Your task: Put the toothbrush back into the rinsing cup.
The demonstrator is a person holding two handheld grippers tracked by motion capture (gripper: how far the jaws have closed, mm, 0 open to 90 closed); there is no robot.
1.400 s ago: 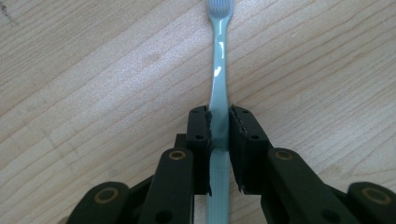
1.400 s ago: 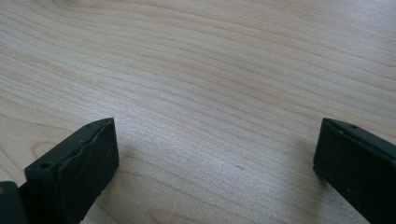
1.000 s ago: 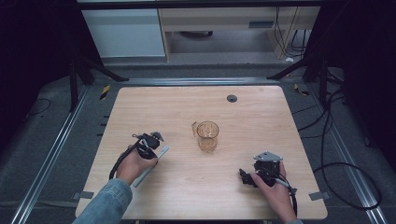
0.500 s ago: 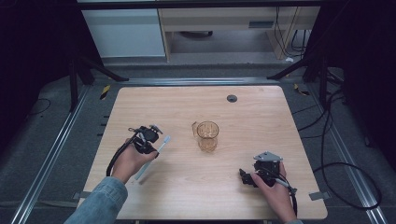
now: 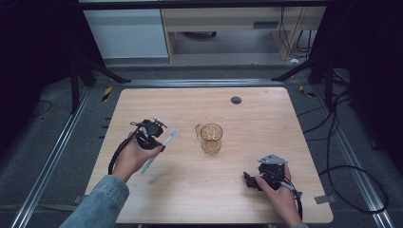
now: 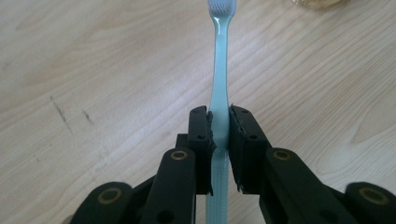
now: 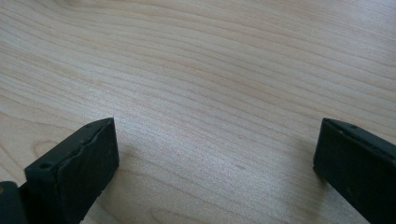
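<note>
Inspection at my station. My left gripper is clenched on a pale blue toothbrush, gripped around the middle of its handle. In the left gripper view the pads press the handle from both sides, and the toothbrush runs straight up toward twelve o'clock, bristle head at the top edge. From the high view the brush lies slanted, head toward one o'clock, tail of the handle toward seven o'clock past my left hand. Its shadow falls on the table apart from it, so the brush is held clear of the wood.

An amber glass mug stands upright near the table's centre, at three o'clock from the brush head, close but apart from it. Its handle points toward nine o'clock.

My right gripper sits near the table's edge at five o'clock from the mug, well apart from it. Its jaws are spread wide with nothing between them; the right gripper view shows bare wood grain between the two black pads.

A small dark round fitting is set into the tabletop at twelve o'clock from the mug.
</note>
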